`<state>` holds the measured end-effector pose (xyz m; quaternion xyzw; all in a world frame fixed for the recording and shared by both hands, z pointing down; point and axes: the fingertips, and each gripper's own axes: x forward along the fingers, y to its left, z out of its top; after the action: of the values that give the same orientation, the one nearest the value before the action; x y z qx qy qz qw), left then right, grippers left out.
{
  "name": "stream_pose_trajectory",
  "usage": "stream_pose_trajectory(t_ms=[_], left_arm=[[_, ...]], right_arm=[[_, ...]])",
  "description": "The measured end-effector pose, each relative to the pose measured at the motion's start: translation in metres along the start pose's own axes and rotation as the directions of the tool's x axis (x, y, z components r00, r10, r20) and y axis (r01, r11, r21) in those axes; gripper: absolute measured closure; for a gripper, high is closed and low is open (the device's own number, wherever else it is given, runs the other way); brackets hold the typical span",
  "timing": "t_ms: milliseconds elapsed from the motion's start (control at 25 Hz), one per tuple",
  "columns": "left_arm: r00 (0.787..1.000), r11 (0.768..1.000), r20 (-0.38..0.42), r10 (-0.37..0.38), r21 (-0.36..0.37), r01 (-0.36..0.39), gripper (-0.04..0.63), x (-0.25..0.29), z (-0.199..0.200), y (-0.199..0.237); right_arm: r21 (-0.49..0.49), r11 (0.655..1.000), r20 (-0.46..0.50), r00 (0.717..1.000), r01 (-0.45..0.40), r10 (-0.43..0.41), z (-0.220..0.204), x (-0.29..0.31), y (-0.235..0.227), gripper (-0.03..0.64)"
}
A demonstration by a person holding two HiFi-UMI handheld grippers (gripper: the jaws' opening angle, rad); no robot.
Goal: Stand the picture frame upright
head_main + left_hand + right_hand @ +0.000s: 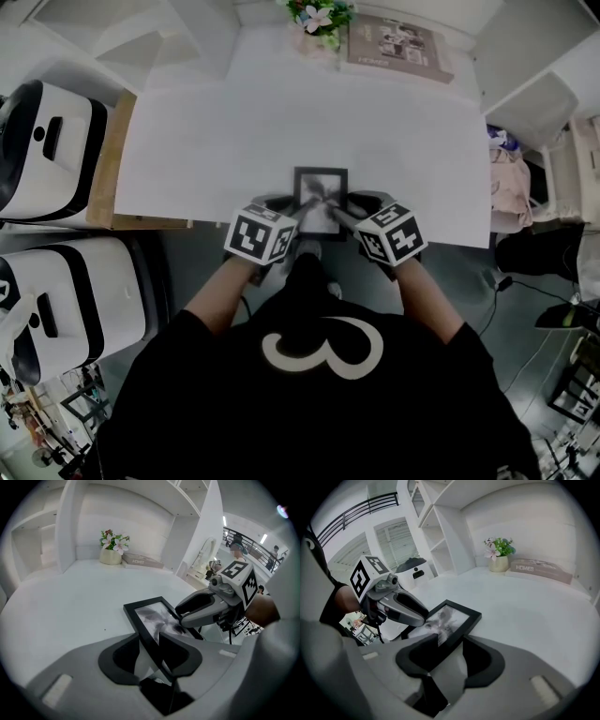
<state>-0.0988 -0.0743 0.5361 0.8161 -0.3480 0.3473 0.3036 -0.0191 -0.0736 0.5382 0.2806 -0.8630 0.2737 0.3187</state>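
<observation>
Low in the middle of the head view, the left gripper (296,210) and right gripper (341,216) each have their fingers closed on a side rail of the picture frame (320,187). It lies face up at the near edge of the white worktop (281,122), not yet upright. The step in hand looks like securing the two-sided hold. Next, the far edge likely needs tipping up until the frame rests on its lower edge. At the top sit flowers (319,17) and a book (398,45).

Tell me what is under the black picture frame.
White tabletop shows around the black rectangular picture frame, which sits at its near edge. The frame's back, any stand and the spot directly beneath it are covered, so whether it rests flat cannot be told.
</observation>
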Motion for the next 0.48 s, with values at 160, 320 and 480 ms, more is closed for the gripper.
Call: stream_pose_trajectory(t_ms=[160,320,480], left_arm=[[1.0,1.0,-0.004,0.001,-0.006,-0.001,0.46,-0.006,-0.013,-0.009],[1.0,1.0,-0.005,0.003,-0.004,-0.003,0.46,-0.011,-0.02,-0.014],[1.0,1.0,-0.004,0.009,0.001,-0.009,0.46,-0.015,-0.026,-0.02]], right_arm=[[-0.008,1.0,-0.008,1.0,0.001,-0.001,-0.01,-0.005,0.011,0.446],[-0.016,1.0,-0.012,1.0,0.006,-0.006,-0.015,-0.008,0.019,0.446],[-0.015,1.0,-0.016,1.0,0.004,-0.004,-0.021,-0.011,0.026,0.446]])
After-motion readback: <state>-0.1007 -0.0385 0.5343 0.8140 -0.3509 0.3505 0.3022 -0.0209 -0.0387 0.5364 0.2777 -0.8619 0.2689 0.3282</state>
